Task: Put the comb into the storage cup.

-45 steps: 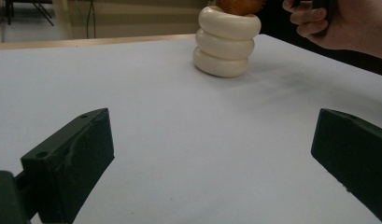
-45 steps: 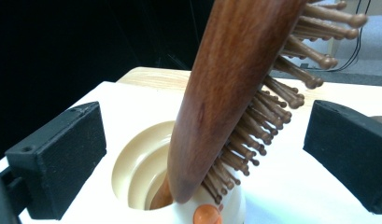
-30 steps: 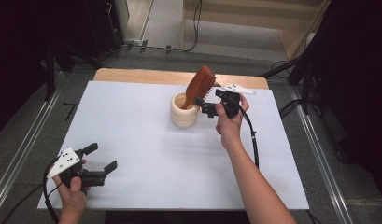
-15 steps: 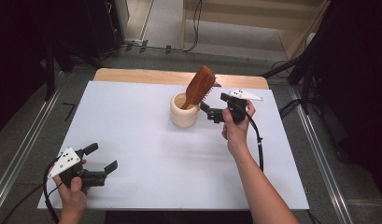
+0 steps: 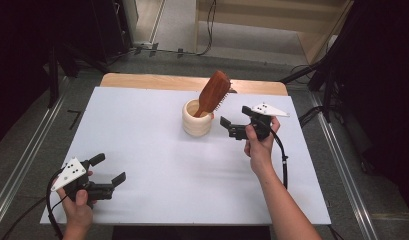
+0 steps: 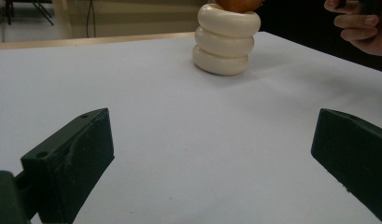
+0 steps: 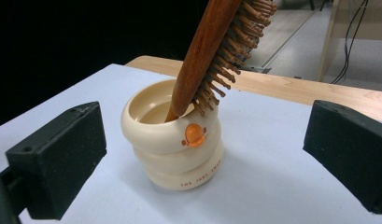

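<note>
At the near left corner of the white table [image 5: 142,125], the left gripper [image 5: 108,169] rests with its jaws spread wide and holding nothing. Mid-table, a brown wooden hairbrush [image 5: 214,92] leans handle-down in a cream ringed ceramic cup [image 5: 197,119]. Just beside the cup, the right gripper [image 5: 233,121] hovers wide and empty; a nudge against the top-heavy brush could likely tip cup and brush over.
</note>
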Motion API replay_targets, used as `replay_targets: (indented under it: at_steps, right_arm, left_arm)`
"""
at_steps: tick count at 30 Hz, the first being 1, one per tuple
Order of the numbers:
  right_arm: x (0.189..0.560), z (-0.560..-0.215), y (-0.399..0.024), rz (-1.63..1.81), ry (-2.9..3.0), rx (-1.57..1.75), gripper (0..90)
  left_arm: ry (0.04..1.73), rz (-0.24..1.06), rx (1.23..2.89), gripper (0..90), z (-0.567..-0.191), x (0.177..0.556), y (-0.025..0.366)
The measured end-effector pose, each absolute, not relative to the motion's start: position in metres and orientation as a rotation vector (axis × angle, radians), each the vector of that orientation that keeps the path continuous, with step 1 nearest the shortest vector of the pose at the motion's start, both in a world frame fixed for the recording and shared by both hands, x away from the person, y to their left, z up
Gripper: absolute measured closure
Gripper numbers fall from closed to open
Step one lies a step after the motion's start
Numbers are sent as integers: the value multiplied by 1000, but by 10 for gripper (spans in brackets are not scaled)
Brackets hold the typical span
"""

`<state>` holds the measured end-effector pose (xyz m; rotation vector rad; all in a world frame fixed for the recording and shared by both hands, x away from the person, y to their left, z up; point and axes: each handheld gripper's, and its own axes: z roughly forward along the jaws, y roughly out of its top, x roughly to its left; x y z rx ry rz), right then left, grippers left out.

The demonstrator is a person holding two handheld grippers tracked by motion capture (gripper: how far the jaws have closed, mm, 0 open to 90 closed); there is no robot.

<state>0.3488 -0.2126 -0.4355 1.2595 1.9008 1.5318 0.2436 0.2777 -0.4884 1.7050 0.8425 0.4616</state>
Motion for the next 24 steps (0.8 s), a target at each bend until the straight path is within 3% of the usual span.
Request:
replay_targets:
  at_steps: [24]
  right_arm:
    - [312, -446, -246, 1498, 1899, 1214, 0]
  left_arm:
    - [841, 463, 1713, 0, -488, 243, 277]
